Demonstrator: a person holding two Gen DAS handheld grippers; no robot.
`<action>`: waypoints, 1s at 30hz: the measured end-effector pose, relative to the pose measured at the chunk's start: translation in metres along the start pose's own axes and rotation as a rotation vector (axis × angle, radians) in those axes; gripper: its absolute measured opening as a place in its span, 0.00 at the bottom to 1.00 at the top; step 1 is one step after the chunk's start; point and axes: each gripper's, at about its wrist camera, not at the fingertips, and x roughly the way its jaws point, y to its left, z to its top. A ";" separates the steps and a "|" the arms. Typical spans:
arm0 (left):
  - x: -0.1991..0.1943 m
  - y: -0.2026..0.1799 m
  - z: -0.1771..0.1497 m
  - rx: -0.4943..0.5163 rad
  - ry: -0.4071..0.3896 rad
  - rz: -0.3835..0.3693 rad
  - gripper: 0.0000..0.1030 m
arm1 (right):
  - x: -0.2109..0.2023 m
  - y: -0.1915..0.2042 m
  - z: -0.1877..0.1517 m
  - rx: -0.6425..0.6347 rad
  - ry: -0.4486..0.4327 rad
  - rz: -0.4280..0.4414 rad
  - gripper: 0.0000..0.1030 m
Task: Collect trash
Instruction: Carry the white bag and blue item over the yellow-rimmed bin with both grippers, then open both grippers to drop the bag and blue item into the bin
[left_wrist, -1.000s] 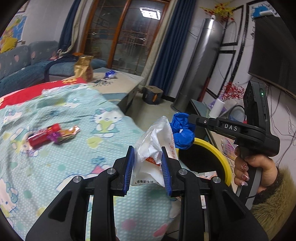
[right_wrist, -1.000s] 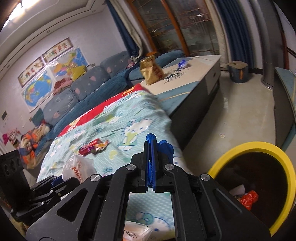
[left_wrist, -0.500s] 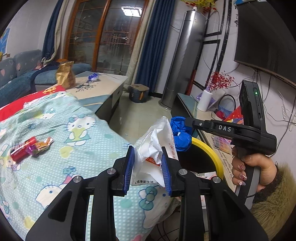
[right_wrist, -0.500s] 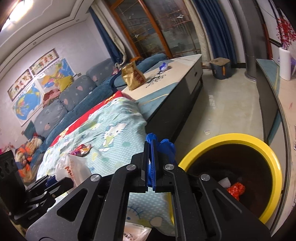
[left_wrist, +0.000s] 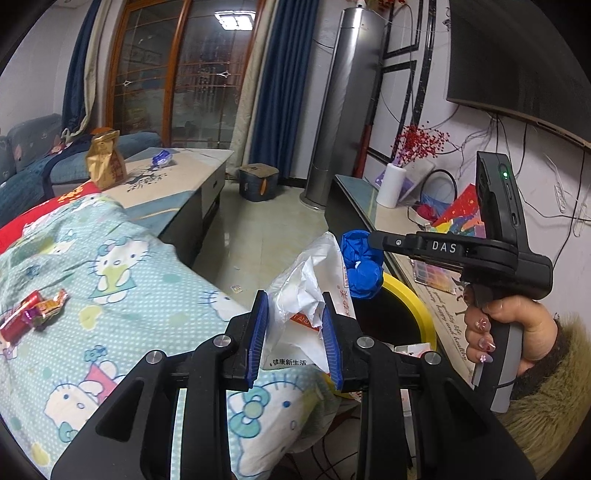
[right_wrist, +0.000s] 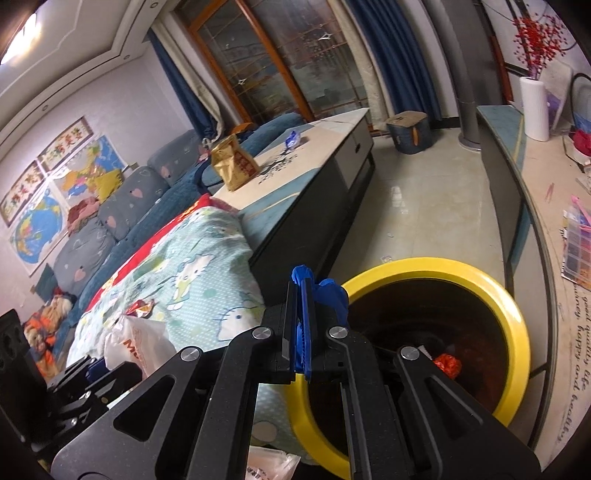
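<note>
My left gripper (left_wrist: 293, 332) is shut on a crumpled white plastic bag (left_wrist: 306, 291), held above the edge of the Hello Kitty blanket (left_wrist: 122, 295). My right gripper (right_wrist: 301, 325) is shut on a crumpled blue wrapper (right_wrist: 328, 295), held at the near rim of the yellow-rimmed trash bin (right_wrist: 517, 332). In the left wrist view the blue wrapper (left_wrist: 362, 266) hangs just left of the bin (left_wrist: 413, 306). Red trash (right_wrist: 447, 363) lies inside the bin. Red and orange candy wrappers (left_wrist: 33, 314) lie on the blanket.
A low table (right_wrist: 317, 147) holds a gold snack bag (right_wrist: 234, 166) and a small blue wrapper (right_wrist: 293, 139). A TV bench (right_wrist: 546, 206) runs along the right. A dark box (left_wrist: 258, 181) sits on the floor. A sofa (right_wrist: 122, 210) stands at the left.
Both grippers have moved right toward the bin with their loads. The bin's opening now fills more of the right wrist view. Both grips are unchanged.
</note>
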 end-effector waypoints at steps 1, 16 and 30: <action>0.002 -0.003 -0.001 0.004 0.002 -0.003 0.27 | 0.000 -0.003 0.001 0.005 -0.002 -0.006 0.01; 0.041 -0.039 -0.009 0.080 0.049 -0.027 0.27 | -0.008 -0.044 -0.001 0.086 0.000 -0.088 0.01; 0.071 -0.052 -0.007 0.070 0.076 -0.055 0.30 | -0.009 -0.069 -0.003 0.138 0.011 -0.094 0.02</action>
